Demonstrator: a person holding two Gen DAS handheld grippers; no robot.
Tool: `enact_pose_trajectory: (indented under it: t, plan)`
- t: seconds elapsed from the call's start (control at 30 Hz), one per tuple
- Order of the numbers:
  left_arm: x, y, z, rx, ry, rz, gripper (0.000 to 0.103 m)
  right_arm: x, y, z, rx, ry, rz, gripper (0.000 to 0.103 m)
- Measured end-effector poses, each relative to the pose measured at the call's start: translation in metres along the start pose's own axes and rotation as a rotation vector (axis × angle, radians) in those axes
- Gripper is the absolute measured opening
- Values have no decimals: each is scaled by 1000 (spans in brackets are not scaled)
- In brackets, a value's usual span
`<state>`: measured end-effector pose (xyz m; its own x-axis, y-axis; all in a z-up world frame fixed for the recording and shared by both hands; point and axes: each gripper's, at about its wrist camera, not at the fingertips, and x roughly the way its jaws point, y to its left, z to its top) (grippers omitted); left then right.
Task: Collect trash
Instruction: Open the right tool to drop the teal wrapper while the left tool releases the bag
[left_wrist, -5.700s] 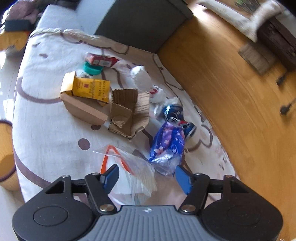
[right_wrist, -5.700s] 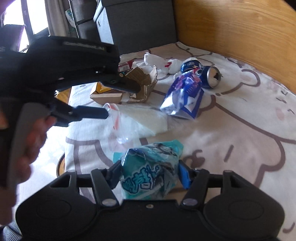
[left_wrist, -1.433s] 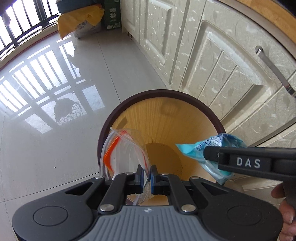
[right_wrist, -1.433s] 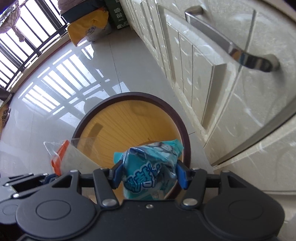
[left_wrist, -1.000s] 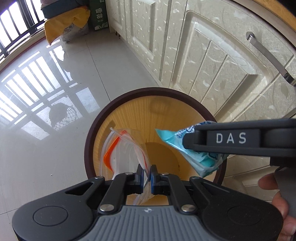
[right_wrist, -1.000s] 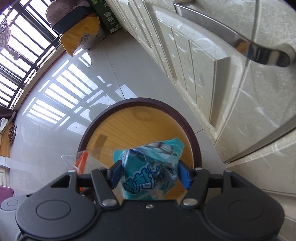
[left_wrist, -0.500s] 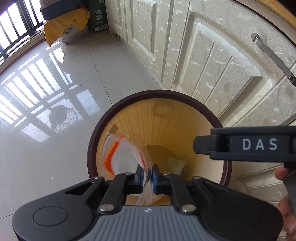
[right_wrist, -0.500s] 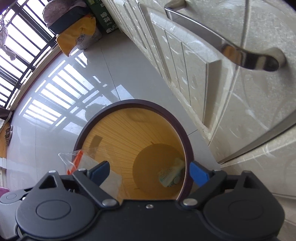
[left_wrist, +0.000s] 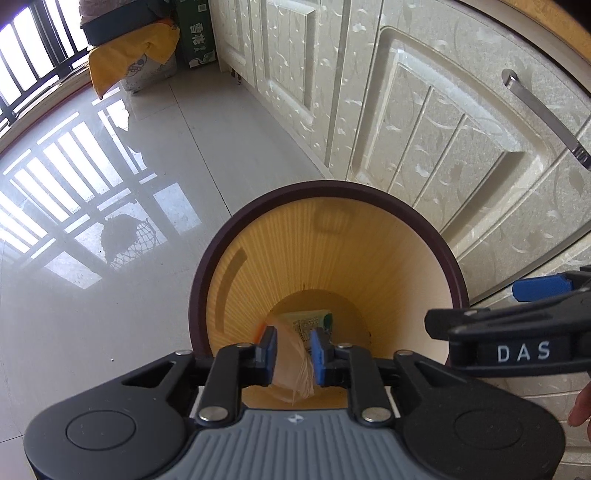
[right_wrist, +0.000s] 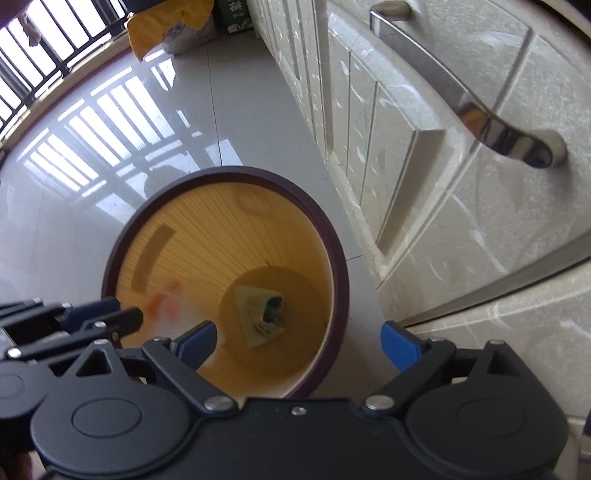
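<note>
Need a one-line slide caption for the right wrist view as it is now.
Right tongs open over the waste bin, blue snack wrapper lying on its bottom, clear zip bag blurred beside the left tongs.

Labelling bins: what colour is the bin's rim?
Dark brown rim, over a yellow-tan ribbed inside; clearest in the right wrist view.

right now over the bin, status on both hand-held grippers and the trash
Right hand-held gripper open, empty. Left hand-held gripper jaws just opening, clear bag slipping through. Wrapper at bottom of bin. Nothing in the way.

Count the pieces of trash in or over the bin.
2. A wrapper lies on the bin bottom; a clear bag hangs between the left tongs. More may be hidden.
</note>
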<state>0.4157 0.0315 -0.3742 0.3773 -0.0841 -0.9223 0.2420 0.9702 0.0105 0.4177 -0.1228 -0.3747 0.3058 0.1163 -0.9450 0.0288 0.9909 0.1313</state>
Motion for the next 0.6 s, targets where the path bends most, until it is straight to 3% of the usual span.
enact_pose_trajectory:
  t: [0.17,0.6]
  plan:
    - [-5,2,-2,-4,-2,3,33,1,3,-3,-45,15,-6,96]
    - [-21,15,-19,-69,22,27,37,-11,7,-8,-87,5,-10,96]
